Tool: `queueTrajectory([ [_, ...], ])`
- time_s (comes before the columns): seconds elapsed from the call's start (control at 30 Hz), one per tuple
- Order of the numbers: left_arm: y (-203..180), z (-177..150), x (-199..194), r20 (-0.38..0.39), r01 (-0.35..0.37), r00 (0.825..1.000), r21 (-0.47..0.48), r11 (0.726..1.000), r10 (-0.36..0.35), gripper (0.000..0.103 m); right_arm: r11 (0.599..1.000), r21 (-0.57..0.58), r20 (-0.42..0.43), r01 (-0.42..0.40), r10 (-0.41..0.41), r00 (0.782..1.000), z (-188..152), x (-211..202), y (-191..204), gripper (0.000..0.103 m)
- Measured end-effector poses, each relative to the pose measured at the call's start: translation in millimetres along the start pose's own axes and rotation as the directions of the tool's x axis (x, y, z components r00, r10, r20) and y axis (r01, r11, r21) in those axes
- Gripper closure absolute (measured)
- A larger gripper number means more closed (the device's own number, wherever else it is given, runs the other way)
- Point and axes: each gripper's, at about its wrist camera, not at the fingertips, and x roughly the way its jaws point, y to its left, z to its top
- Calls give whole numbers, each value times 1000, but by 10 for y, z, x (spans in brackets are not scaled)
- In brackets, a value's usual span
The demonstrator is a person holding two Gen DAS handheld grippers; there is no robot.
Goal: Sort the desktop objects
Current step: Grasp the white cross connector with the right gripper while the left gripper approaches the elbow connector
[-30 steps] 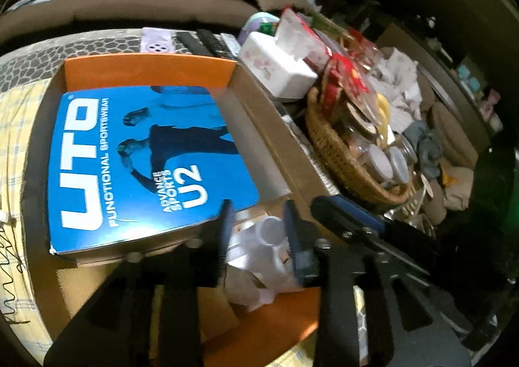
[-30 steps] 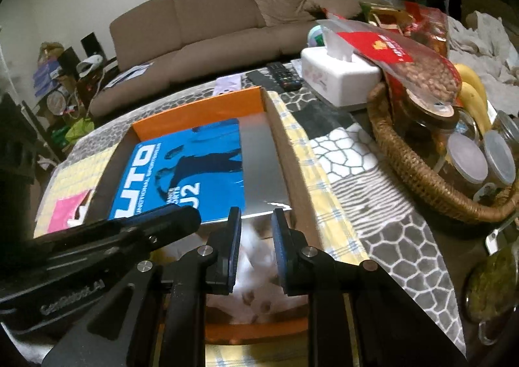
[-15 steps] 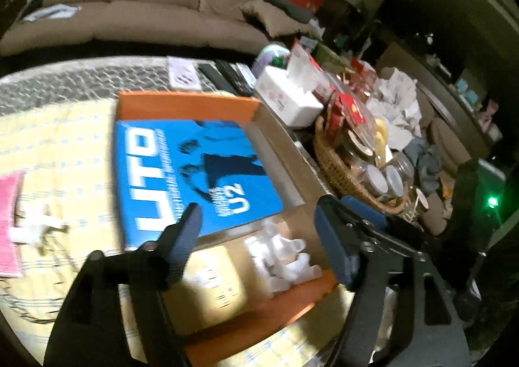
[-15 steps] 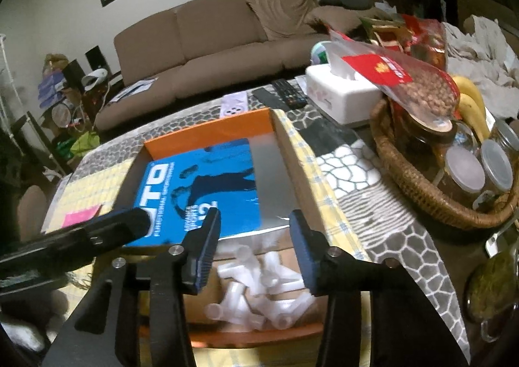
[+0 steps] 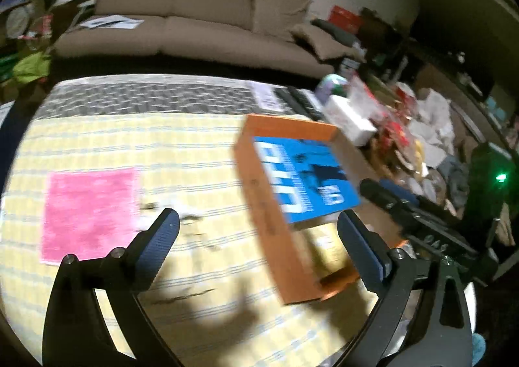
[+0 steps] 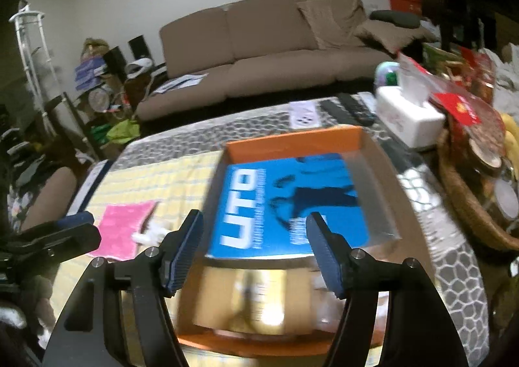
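Opening over the yellow checked tablecloth (image 5: 97, 146), the left gripper (image 5: 258, 229) has its fingers spread wide with nothing between the pads, only cloth and the near left wall of the box showing in the gap. At far left on the cloth lies a pink towel (image 5: 89, 211), with a small white object (image 6: 150, 234), too blurred to identify, just beside its right edge. Right of centre stands the orange cardboard box (image 6: 292, 141), holding a blue printed package (image 6: 285, 205) in its far part; the near part of the box is blurred, and its contents cannot be told. Above that near part the right gripper (image 6: 254, 240) is likewise opening, its fingers apart and pinching nothing. Behind the box lie remote controls (image 6: 350, 109) and a white tissue box (image 6: 408, 120), and at far right a wicker basket (image 6: 467, 201) holds jars, snack bags and bananas. A brown sofa (image 6: 275, 52) fills the background beyond the table.
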Motion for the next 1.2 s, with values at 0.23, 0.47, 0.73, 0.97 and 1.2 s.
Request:
queueTrajectory([
  [0.23,760,-140,-148,4,-87,996,-91,992,88,5,996,-72,-26,-59,57,998,1,198,554,36],
  [0.47,1171,-353,-39,-18,-103,995,-156,982,102,5,987,-121,-69,-109,101,992,-45,482,995,35],
  [0.73,1513,-476,50,-32,-88,996,-217,972,83,5,979,-134,-146,-154,134,980,-88,956,1380,35],
  [0.97,1880,-497,2,-37,-66,998,-295,953,57,5,976,-175,-241,-132,87,967,-243,1442,1597,35],
  [1.2,2058,-478,-57,-29,-55,998,-315,947,48,5,980,-196,-299,-40,-21,954,-358,1890,1551,44],
])
